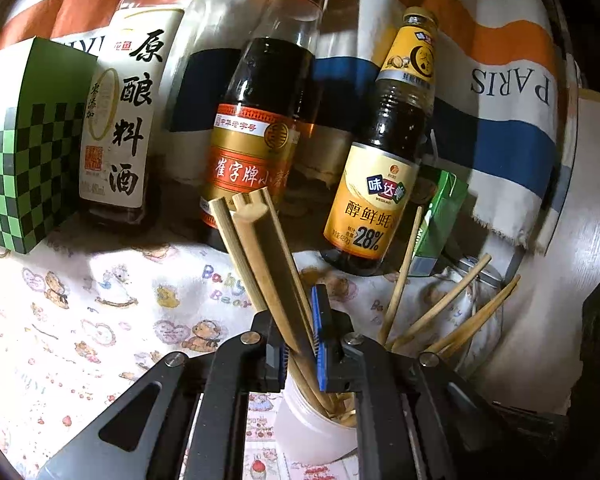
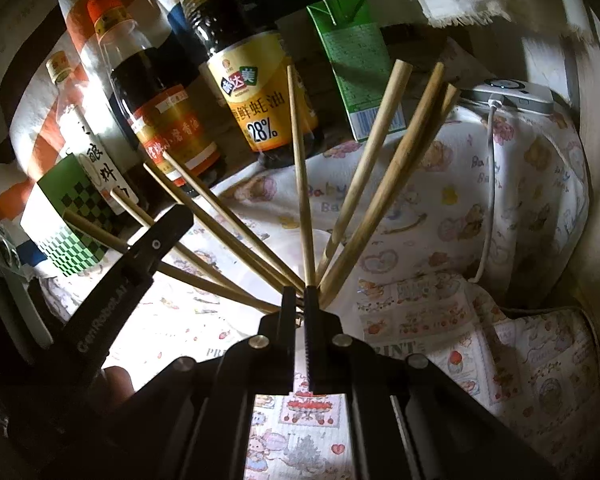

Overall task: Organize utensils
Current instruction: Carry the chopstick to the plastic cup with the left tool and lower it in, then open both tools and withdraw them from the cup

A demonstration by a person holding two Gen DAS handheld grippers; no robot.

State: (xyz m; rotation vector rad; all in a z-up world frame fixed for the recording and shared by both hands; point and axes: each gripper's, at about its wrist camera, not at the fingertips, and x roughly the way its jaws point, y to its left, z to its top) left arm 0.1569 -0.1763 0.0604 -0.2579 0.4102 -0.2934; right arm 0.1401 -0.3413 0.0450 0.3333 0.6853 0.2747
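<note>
Left gripper (image 1: 300,340): jaws nearly closed, blue pads clamped on a bundle of wooden utensils (image 1: 256,248), flat-sided sticks with square or notched tops. Their lower ends reach into a white cup (image 1: 312,428) just under the jaws; the tops tilt up toward the bottles. Gripper points slightly downward.

Right gripper (image 2: 298,300): jaws pinched tight on the rim of a glass jar (image 1: 476,312). Chopsticks (image 2: 364,172) fan out of the jar ahead of the fingertips. Points down more steeply. The left gripper's black arm crosses the lower left of the right wrist view, a fingertip (image 2: 118,384) below it.

Around: printed cloth (image 1: 100,320) covers the table. Behind stand a cooking wine bottle (image 1: 120,120), sesame oil bottle (image 1: 256,140), oyster sauce bottle (image 1: 384,168), green checked box (image 1: 24,148), green carton (image 2: 356,64). A white device with cable (image 2: 512,94) sits far right.
</note>
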